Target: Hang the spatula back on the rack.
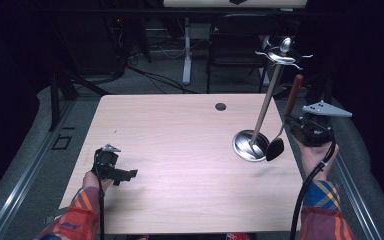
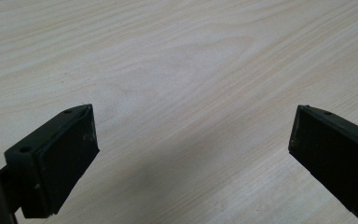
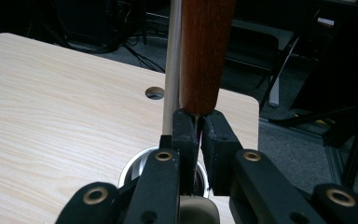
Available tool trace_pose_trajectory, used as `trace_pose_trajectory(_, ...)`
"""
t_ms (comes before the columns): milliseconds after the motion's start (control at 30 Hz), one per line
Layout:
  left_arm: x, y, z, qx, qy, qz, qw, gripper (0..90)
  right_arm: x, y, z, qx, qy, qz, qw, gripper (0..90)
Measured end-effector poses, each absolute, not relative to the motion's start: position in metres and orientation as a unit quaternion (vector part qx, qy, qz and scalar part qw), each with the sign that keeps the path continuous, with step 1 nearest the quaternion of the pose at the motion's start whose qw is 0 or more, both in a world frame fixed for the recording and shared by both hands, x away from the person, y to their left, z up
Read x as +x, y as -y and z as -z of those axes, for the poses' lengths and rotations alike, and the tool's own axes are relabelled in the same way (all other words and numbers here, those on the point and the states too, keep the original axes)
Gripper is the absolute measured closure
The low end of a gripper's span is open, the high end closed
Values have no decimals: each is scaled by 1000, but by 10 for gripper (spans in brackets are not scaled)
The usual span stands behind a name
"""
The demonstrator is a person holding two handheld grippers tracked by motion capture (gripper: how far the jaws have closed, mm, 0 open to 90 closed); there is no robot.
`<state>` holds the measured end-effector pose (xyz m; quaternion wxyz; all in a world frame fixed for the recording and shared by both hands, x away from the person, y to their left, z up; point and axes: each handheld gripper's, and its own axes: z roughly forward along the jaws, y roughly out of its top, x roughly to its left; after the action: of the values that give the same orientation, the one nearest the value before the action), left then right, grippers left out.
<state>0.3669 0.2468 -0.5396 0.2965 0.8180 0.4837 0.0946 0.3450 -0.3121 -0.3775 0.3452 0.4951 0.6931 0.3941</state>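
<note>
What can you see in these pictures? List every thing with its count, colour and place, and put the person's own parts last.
Table: one, light wood, centre; a round cable hole near its far edge.
Utensil stand: one, silver metal, round base on the table's right part, pole rising to hooks at the top.
Ladle: one, black scoop, thin metal stem, red-brown wooden handle; held upright beside the stand's base.
Chair: one, dark, behind the table.
Cables: several, dark, on the floor beyond the table.
Left gripper: one, black, jaws wide apart over bare table at the near left.
Right gripper: one, black, shut on the ladle's stem just below the wooden handle.
Sleeves: two, orange and blue plaid, bottom edge.
</note>
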Motion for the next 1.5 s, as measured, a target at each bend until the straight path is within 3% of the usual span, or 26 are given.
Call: trace_pose_trajectory(1500, 367, -247, 540, 819, -484, -95, 294, 14, 343, 324, 353, 487, -673, -430, 354, 841)
